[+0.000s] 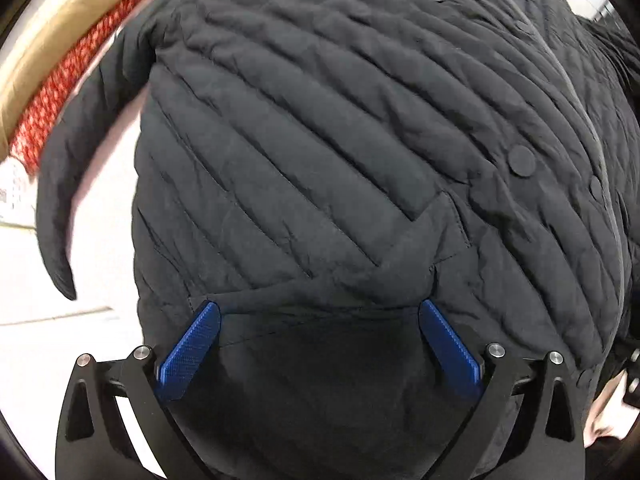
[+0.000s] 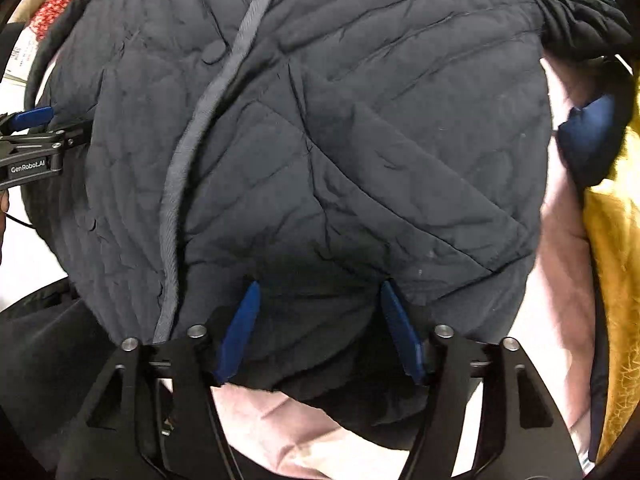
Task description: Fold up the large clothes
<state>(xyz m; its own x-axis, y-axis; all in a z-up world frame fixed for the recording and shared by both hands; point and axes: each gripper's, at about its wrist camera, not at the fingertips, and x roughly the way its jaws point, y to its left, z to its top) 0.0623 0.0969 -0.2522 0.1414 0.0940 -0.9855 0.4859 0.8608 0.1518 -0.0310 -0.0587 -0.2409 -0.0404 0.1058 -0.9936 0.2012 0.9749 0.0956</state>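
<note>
Lying spread out on the pink bed cover (image 2: 560, 264), the big dark puffy jacket (image 1: 320, 140) is seen right in front of both grippers. Its near hem sits between the wide-open blue fingers of the left gripper (image 1: 319, 344) and of the right gripper (image 2: 320, 330); nothing is pinched yet. The jacket's gray zipper line (image 2: 208, 120) runs away from the hem, between the two grippers, nearer the left one.

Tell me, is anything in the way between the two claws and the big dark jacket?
No. The left claw and right claw both sit right at the quilted jacket, jaws wide apart with its hem fabric between the blue fingers. Nothing visible stands between them.
</note>
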